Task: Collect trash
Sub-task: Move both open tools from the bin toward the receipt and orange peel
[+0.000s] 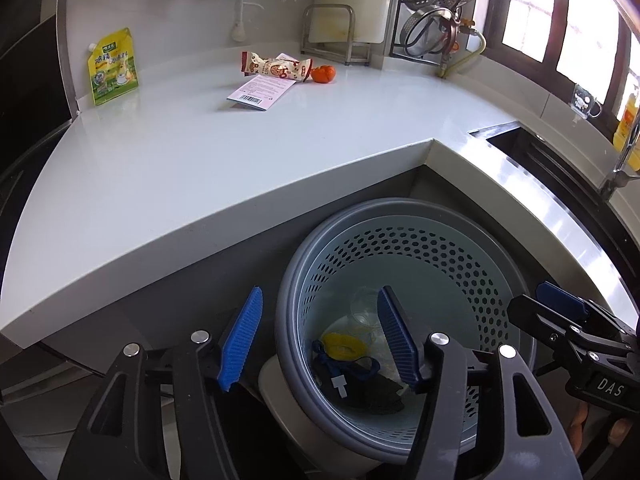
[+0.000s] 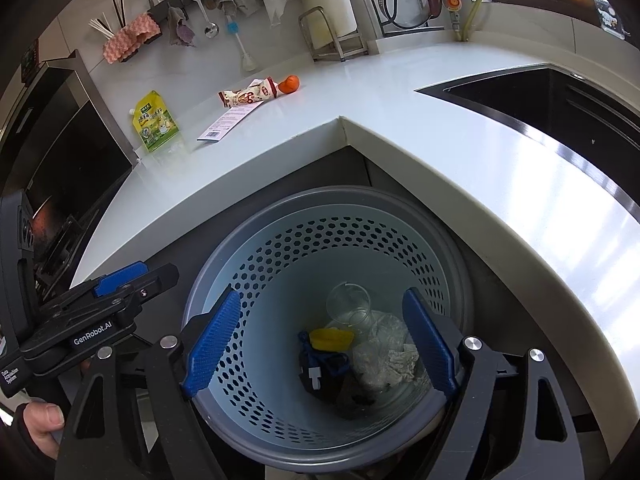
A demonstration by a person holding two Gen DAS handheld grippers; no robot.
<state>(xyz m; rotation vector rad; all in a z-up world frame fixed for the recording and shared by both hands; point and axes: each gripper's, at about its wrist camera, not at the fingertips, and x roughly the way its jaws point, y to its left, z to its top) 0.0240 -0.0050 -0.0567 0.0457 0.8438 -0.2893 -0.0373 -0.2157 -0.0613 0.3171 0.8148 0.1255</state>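
A grey perforated trash bin (image 1: 496, 280) (image 2: 280, 264) stands on the floor in the counter's inner corner. Inside lie a clear plastic cup (image 2: 348, 304), a yellow piece (image 2: 330, 338), crumpled clear plastic (image 2: 384, 356) and dark scraps (image 2: 320, 372). My left gripper (image 1: 320, 336) is open and empty over the bin's left rim. My right gripper (image 2: 320, 344) is open and empty above the bin's mouth. On the counter lie a snack wrapper (image 1: 276, 66) (image 2: 248, 94), a pink paper leaflet (image 1: 260, 92) (image 2: 228, 122), an orange peel (image 1: 323, 74) (image 2: 289, 83) and a yellow-green pouch (image 1: 113, 66) (image 2: 156, 122).
The white L-shaped counter (image 1: 200, 152) (image 2: 500, 160) wraps around the bin. A dark sink (image 2: 560, 108) is set in at the right. A metal rack (image 1: 332, 36), hanging utensils and cloths line the back wall. A dark oven (image 2: 68, 160) stands at the left.
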